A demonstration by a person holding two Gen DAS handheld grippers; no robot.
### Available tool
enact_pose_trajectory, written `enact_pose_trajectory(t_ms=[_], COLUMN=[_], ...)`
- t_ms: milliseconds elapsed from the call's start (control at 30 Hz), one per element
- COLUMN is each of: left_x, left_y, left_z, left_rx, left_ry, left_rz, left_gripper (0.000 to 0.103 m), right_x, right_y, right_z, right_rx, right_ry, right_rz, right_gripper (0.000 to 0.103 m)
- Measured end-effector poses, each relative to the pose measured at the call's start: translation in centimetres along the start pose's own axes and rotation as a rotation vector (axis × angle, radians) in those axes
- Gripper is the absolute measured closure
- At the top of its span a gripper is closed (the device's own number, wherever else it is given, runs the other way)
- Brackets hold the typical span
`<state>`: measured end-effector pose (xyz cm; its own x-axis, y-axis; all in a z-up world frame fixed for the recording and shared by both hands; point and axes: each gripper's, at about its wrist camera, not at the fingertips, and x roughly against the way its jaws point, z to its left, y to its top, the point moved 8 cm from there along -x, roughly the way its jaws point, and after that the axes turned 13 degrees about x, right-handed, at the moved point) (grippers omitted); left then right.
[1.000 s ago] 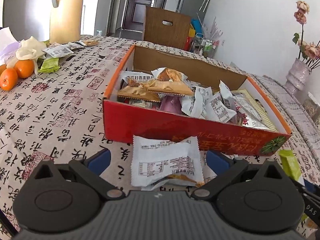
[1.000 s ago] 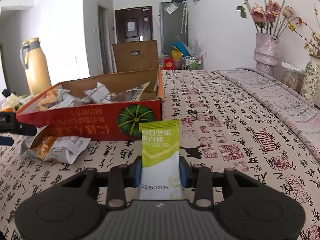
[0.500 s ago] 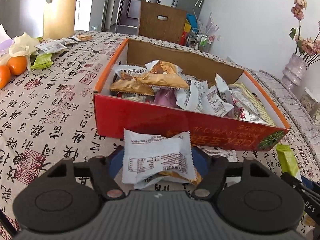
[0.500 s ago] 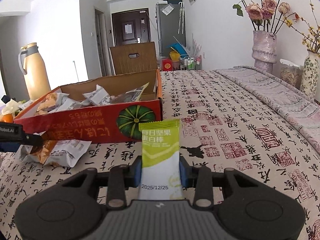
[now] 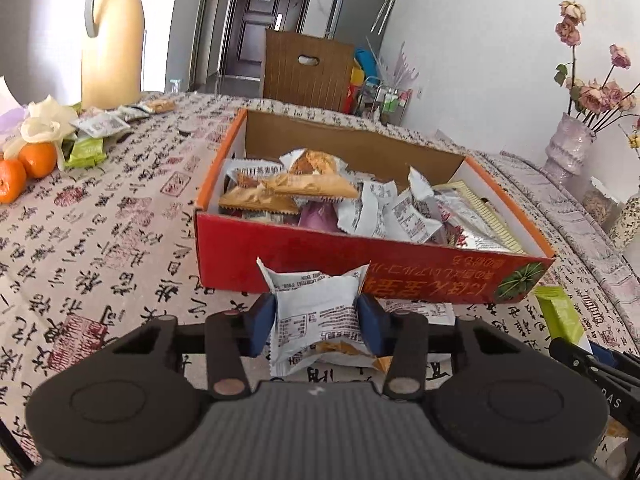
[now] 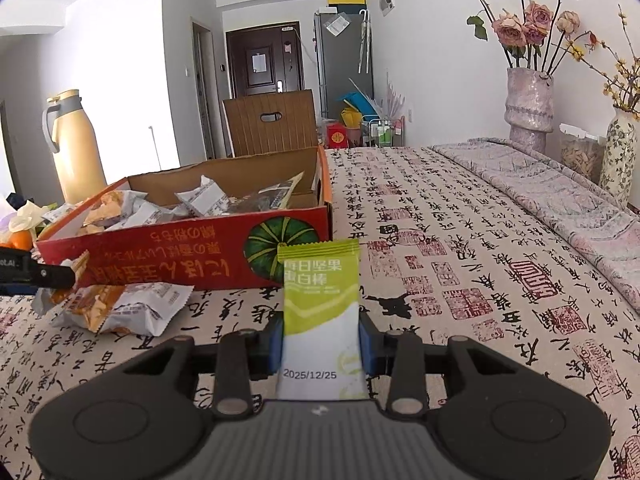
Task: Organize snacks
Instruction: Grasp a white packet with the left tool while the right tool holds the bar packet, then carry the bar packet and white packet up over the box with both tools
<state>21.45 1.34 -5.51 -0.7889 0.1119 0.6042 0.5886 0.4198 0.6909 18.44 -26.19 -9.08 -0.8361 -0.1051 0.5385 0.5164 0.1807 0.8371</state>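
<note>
Red box (image 5: pixel 360 256), green-white packet (image 6: pixel 320 300), calligraphy-print tablecloth (image 6: pixel 460 240)

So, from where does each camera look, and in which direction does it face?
Left wrist: on the left gripper, facing over the near wall of the red box; its jaws are closing on a white packet.
Right wrist: on the right gripper, facing the box's right corner; it holds a green packet.
Shared: the red box, the yellow jug, the door; each view shows the other gripper's tip.

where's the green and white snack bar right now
The green and white snack bar stands upright, clamped in the right gripper, just in front of the red snack box, near its pumpkin-printed corner.
</note>
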Motion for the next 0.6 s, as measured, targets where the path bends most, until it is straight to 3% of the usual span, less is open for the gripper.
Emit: enact_pose_trajectory(t_ms=[267, 600], left_x=[2.6, 3.7], left_y=[1.1, 3.8], left_z=[-1.4, -4.1], left_rx=[-0.048, -0.101], left_ry=[-0.035, -0.071], left_rz=[-0.078, -0.162], left_gripper=[0.057, 0.057], right_x=[1.2, 1.7], right_y=[1.3, 5.7], right_z=[0.1, 1.6], right_rx=[0.002, 0.023], right_ry=[-0.001, 0.027], right_rz=[-0.048, -0.150], right_gripper=[0.067, 0.067])
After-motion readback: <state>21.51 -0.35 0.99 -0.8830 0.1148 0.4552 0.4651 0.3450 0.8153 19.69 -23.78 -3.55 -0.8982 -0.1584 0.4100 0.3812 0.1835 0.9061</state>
